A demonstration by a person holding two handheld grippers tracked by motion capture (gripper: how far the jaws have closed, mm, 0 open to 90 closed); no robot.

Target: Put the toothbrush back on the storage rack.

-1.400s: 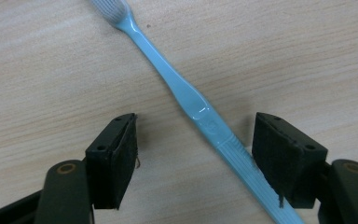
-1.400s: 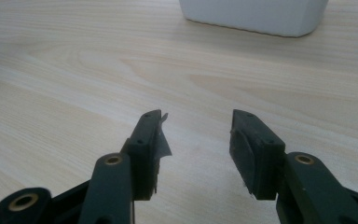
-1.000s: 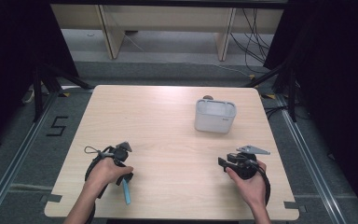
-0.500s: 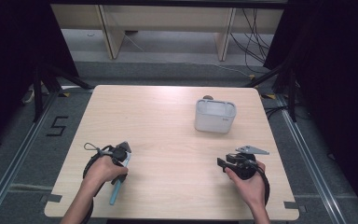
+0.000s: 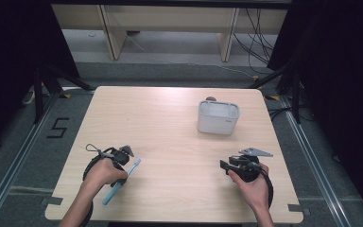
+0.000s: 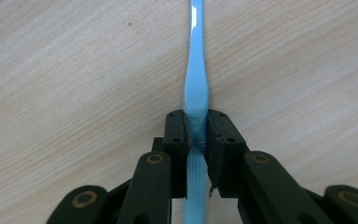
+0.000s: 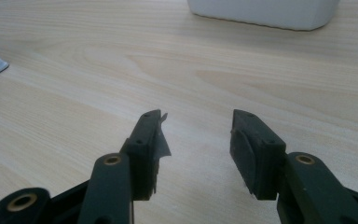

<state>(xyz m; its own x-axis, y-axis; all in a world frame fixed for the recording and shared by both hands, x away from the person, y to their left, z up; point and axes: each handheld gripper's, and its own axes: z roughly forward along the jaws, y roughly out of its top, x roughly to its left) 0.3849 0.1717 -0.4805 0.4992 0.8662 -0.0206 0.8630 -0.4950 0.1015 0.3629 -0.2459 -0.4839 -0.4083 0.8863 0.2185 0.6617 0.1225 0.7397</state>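
My left gripper point(image 5: 127, 153) lies low on the table point(image 5: 170, 123), jaws just closed on the toothbrush point(image 5: 121, 181), which runs diagonally, head up-right. My right gripper point(image 5: 224, 165) rests open, empty.

My left hand point(image 5: 103, 171) rests low at the near-left, forearm entering from the bottom edge and angled up toward the right. Its left gripper point(image 5: 125, 156) points toward the middle — the 2 jaws have just been closing and now stand nearly together, pads point(image 6: 179, 133) pressing on the toothbrush point(image 6: 196, 88) between them. My right hand point(image 5: 251, 187) sits at the near-right, forearm rising from below. Its right gripper point(image 7: 196, 140) aims left — 2 jaws held wide apart, nothing between them.
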